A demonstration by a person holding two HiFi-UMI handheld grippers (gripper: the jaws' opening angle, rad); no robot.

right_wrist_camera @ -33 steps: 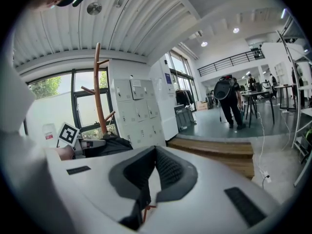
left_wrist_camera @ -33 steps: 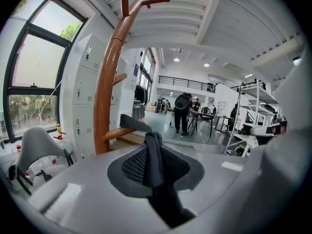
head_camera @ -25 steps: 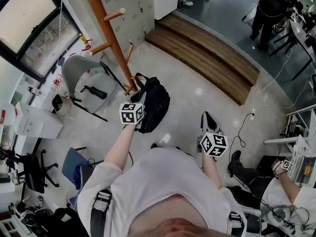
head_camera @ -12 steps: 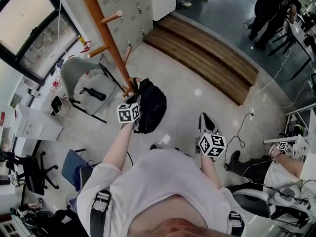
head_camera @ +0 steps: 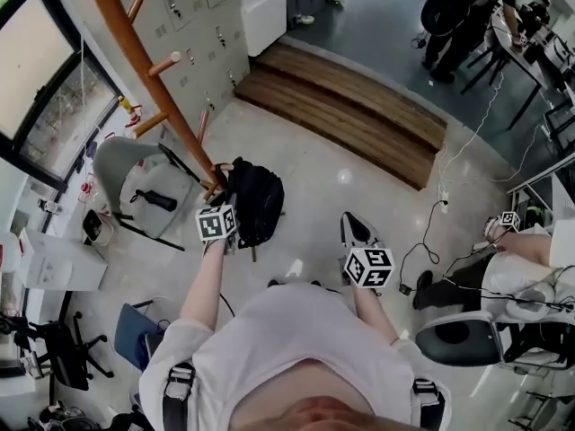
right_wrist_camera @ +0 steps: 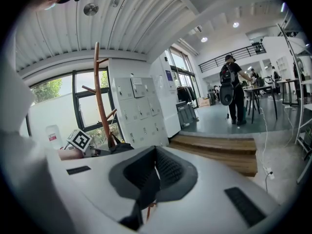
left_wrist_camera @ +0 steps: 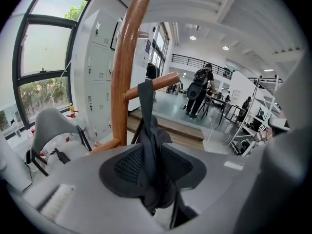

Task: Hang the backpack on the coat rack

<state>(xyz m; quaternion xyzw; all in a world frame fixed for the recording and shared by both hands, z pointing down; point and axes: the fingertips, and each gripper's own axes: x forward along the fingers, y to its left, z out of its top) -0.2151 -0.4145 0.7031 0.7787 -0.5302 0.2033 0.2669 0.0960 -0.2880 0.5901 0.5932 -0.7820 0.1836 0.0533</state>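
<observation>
The black backpack [head_camera: 254,200] hangs just above the floor beside the foot of the wooden coat rack [head_camera: 144,79]. My left gripper [head_camera: 230,206] is shut on the backpack's black strap [left_wrist_camera: 146,126]. In the left gripper view the strap runs up from the pads to a wooden peg [left_wrist_camera: 163,81] on the rack's pole [left_wrist_camera: 124,77]; I cannot tell whether it lies over the peg. My left gripper [left_wrist_camera: 151,165] fills the lower part of that view. My right gripper [head_camera: 354,231] sits apart to the right, shut with nothing in it, also seen in its own view [right_wrist_camera: 155,172].
A grey chair [head_camera: 135,164] stands left of the rack, with grey lockers [head_camera: 180,7] behind it. A wooden step [head_camera: 350,106] crosses the floor ahead. Cables [head_camera: 431,232] trail at right near a seated person [head_camera: 526,263] and an office chair [head_camera: 467,339]. Another person [head_camera: 454,12] stands far off.
My left gripper has carried the backpack to the left and closer to the rack's pole. The right gripper has drifted left with it and stays shut.
</observation>
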